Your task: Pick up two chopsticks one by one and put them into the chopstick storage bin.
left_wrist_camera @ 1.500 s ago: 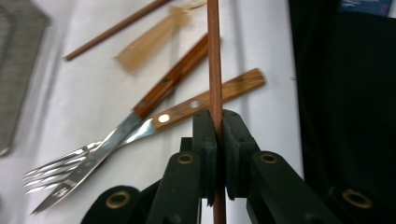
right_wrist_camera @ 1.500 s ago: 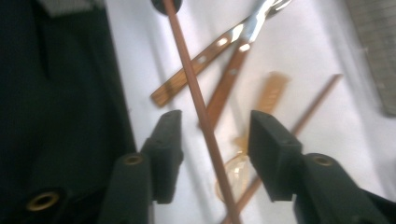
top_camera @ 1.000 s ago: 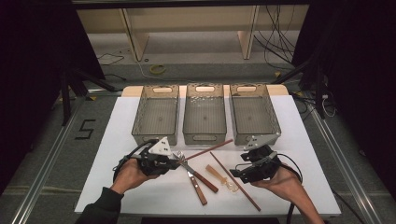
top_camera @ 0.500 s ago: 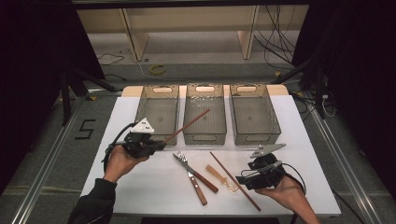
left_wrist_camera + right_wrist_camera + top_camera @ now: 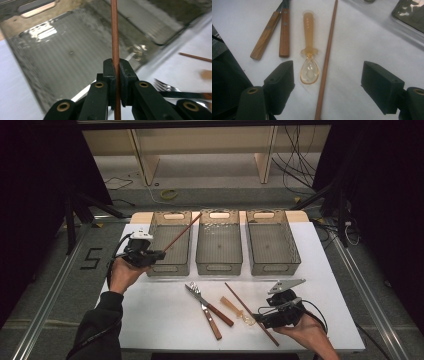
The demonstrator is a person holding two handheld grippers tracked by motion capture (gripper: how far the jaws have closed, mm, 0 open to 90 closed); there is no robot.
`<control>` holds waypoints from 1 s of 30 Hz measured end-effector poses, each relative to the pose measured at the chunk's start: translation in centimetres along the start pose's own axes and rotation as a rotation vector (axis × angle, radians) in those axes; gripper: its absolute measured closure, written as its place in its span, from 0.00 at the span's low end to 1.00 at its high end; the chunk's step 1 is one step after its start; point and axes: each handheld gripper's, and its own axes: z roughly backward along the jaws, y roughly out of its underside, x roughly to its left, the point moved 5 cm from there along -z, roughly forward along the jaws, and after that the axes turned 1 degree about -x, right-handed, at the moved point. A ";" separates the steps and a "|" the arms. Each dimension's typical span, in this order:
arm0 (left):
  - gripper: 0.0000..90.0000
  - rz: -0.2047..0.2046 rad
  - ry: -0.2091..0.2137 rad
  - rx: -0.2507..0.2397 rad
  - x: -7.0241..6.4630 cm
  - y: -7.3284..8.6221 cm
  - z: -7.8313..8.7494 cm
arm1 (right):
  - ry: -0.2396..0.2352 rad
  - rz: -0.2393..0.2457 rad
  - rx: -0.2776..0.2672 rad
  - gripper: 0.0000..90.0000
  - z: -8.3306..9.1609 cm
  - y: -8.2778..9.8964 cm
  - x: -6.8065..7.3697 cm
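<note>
Table (image 5: 150, 320) draped in white carries three clear bins in a row, the left bin (image 5: 170, 255) nearest the action. Over its front edge the left gripper (image 5: 159, 254) is clamped tight on a brown chopstick (image 5: 176, 236), which slants up across that bin. Near the table's front the right gripper (image 5: 262, 317), its jaws just opened wide and gripping nothing, hangs over a second chopstick (image 5: 325, 62) and an amber spoon (image 5: 309, 50) lying just beside it, both between the pads, with a wooden-handled fork (image 5: 210, 312) and knife (image 5: 212, 306) close by.
</note>
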 end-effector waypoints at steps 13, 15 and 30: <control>0.94 0.110 -0.075 0.059 3.7 -0.2 -2.5 | -0.003 0.013 0.013 0.30 -0.2 0.1 0.3; 0.94 0.114 -0.075 0.066 3.9 -0.2 -2.6 | -0.004 0.012 0.014 0.30 -0.2 0.2 0.3; 0.63 0.181 -0.132 0.106 4.7 0.0 -3.8 | -0.006 0.007 0.014 0.30 -0.1 0.2 0.3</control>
